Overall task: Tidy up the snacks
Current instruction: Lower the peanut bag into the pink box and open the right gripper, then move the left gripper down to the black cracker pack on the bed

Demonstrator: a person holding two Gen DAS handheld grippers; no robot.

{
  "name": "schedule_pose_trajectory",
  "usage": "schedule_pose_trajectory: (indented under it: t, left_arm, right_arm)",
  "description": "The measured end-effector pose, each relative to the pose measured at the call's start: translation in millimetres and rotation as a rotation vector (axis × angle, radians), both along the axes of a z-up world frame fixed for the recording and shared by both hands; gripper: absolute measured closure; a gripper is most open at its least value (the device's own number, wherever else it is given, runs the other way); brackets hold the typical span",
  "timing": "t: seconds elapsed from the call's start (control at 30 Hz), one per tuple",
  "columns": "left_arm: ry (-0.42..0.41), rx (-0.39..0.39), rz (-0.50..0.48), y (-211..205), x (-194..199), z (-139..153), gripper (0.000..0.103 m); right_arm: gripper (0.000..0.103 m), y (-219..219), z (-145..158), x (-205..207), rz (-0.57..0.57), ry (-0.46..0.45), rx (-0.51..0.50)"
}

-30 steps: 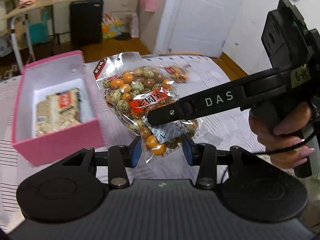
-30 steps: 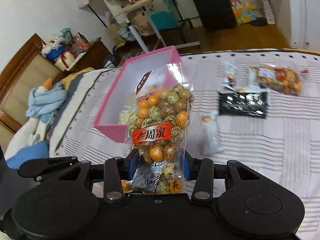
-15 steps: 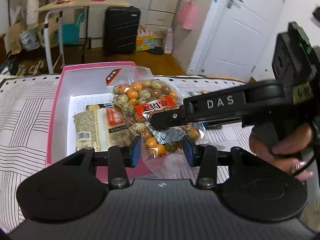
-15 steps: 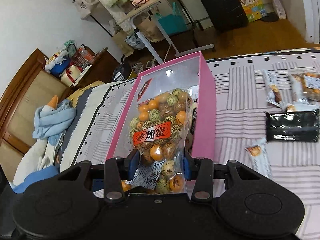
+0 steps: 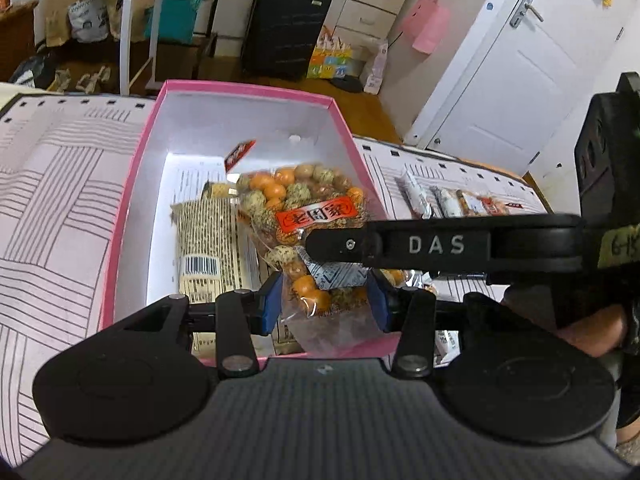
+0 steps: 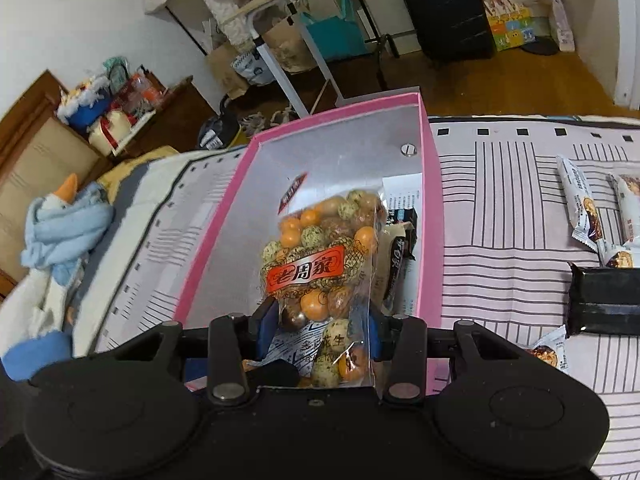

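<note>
Pads of my right gripper press on both sides of a clear bag of coated peanuts, clamped on its lower half, just under the red label. The bag stands upright between my fingers, its orange, speckled and brown nuts packed above the pads and its sealed bottom edge hanging below them.

My left gripper sits at the same bag from the other side. Its blue pads bracket the bag's clear bottom corner, and the jaws there are partly apart; the left pad lies against the plastic, but a narrow gap shows at the right pad, so I cannot tell whether that gripper truly pinches. One black finger of my right gripper, marked DAS, crosses in front of the bag in the left wrist view, and part of my right hand shows behind it.

The bag hangs over the open pink box, inside its rim. On the white floor of the box lies a beige striped packet with a barcode, just beside the bag; a dark wrapper rests against the box's right wall.

The box sits on a striped bedsheet. To the right on the sheet lie several small wrapped bars and a black packet, well apart from the box. Beyond the bed stands a black suitcase.
</note>
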State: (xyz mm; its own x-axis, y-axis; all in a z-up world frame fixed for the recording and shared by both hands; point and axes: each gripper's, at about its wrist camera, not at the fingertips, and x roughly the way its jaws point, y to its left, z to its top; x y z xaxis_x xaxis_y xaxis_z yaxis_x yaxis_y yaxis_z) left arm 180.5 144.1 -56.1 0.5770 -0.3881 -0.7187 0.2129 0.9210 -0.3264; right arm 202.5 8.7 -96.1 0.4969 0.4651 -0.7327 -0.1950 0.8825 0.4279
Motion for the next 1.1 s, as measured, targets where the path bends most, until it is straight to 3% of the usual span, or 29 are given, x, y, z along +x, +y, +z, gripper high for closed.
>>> schedule_pose_trajectory:
  t: [0.07,0.17,0.33,0.67,0.93,1.1]
  left_arm:
    - [0.001,0.003,0.020,0,1,-2,0.058]
    - [-0.042,0.094,0.022,-1,-4,4,0.056]
    - [-0.049,0.083,0.025,-4,-19,19,0.055]
    - [-0.121,0.173,-0.013,-35,-60,70,0.051]
    - [-0.130,0.137,-0.091,-82,-74,96,0.049]
    - [-0.123,0.136,-0.120,-114,-70,94,0.049]
  right_arm:
    - [0.049,-1,-1,2,0.018,-0.008,-0.030]
    - [0.048,-13,5,-3,0.045,-0.022,-0.043]
    - [0.043,-39,37,-27,0.069,-0.097,-0.048]
    - [0.038,-112,88,-77,-0.031,-0.197,-0.122]
    - [0.035,-169,104,-109,-0.067,-0.232,-0.164]
    - [0.032,-192,96,-124,-0.047,-0.307,-0.258]
